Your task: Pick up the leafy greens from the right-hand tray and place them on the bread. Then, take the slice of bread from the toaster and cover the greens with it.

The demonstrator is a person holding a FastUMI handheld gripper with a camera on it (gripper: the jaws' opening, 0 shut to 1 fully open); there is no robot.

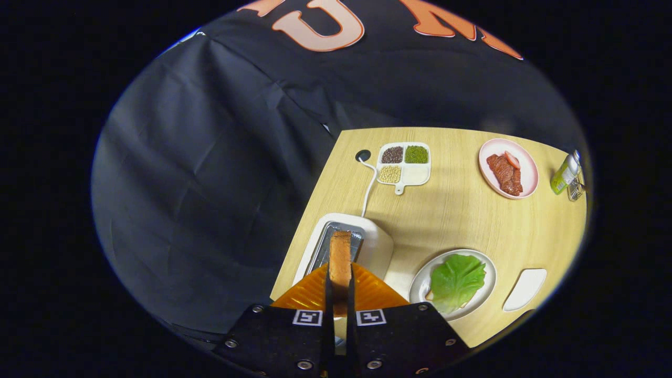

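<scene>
Claw (340,286) clamped on golden-brown toast slice (340,257), edge-on, prob. clear above toaster (375,247).

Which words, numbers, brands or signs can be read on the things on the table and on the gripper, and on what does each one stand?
Readable words or numbers on these things: none.
Green bottle: its label is too small and blurred to read.
Gripper, shut on the slice of bread above the toaster: two square coded markers on its body, patterns and not letters.
</scene>
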